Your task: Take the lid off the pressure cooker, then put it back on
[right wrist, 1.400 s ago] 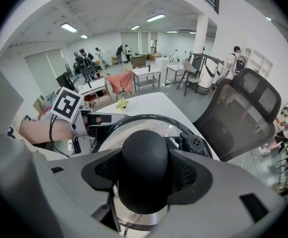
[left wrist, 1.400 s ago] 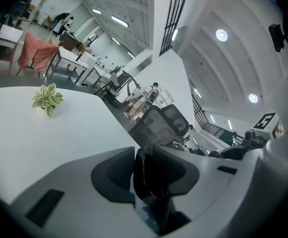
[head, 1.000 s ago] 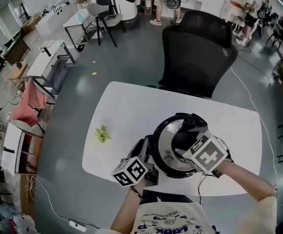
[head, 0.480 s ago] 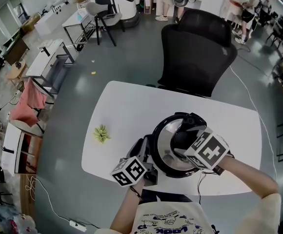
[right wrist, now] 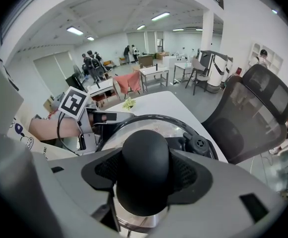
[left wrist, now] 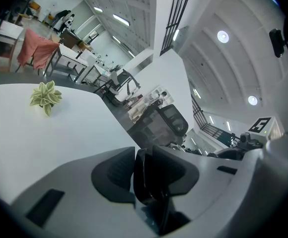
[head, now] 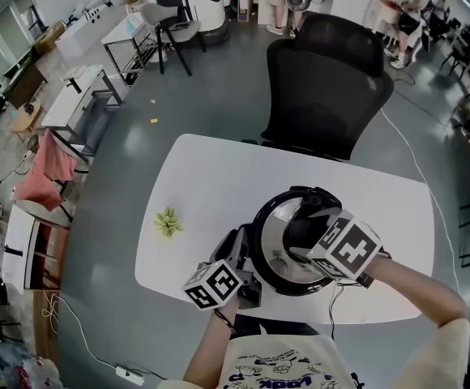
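Grey floor and scattered desks fill the room around a white tabletop [head: 219, 177], with a black office chair [head: 324, 87] pushed up to its far side. On the tabletop, close to the person's edge, stands the pressure cooker [head: 258, 227]. Its shiny lid [head: 280, 217] sits on top inside the black rim.

The right gripper [head: 308, 235] comes down steeply onto the middle of the lid. In the right gripper view its jaws are spread wide and pinch the round black knob [right wrist: 145, 170] from both sides, the dark pads pressed against it. A small black valve [right wrist: 199, 144] sits on the lid just beyond the knob, toward the chair.

The left gripper [head: 239, 258] reaches in nearly level from the cooker's left side. In the left gripper view its jaws are partly closed and pinch the cooker's black side handle [left wrist: 145, 182], which fills the gap between the pads.

A small green plant [head: 169, 222] lies on the tabletop to the left, well apart from the cooker. People stand near desks at the far end of the room.
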A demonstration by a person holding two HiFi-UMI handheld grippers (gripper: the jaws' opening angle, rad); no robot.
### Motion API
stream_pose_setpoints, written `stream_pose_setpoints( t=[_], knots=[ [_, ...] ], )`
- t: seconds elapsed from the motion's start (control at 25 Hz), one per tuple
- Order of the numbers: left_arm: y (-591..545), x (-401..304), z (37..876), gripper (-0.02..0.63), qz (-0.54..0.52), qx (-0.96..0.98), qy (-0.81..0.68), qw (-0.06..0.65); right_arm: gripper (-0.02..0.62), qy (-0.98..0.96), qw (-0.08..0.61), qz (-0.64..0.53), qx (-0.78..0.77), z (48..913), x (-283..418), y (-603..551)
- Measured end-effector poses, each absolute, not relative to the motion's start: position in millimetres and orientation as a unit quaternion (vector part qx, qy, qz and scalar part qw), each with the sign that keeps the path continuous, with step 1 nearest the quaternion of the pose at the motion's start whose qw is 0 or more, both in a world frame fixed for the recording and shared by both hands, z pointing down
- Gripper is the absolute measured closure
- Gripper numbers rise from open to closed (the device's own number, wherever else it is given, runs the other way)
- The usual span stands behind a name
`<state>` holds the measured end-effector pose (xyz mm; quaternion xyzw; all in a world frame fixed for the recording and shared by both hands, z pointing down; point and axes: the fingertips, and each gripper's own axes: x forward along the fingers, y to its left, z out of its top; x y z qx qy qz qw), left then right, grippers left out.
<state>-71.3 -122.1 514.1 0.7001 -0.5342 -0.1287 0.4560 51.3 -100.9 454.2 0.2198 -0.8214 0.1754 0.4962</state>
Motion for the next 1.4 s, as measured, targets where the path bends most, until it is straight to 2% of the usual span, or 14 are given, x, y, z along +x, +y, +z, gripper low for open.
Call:
stream_pose_setpoints(
  t=[1.4],
  knots=[
    [-131.9, -76.0, 514.4, 0.491, -0.138, 0.698, -0.521, 0.470, 0.295, -0.835, 0.492, 0.159, 0.187, 453.3, 45.7, -102.2]
  ],
)
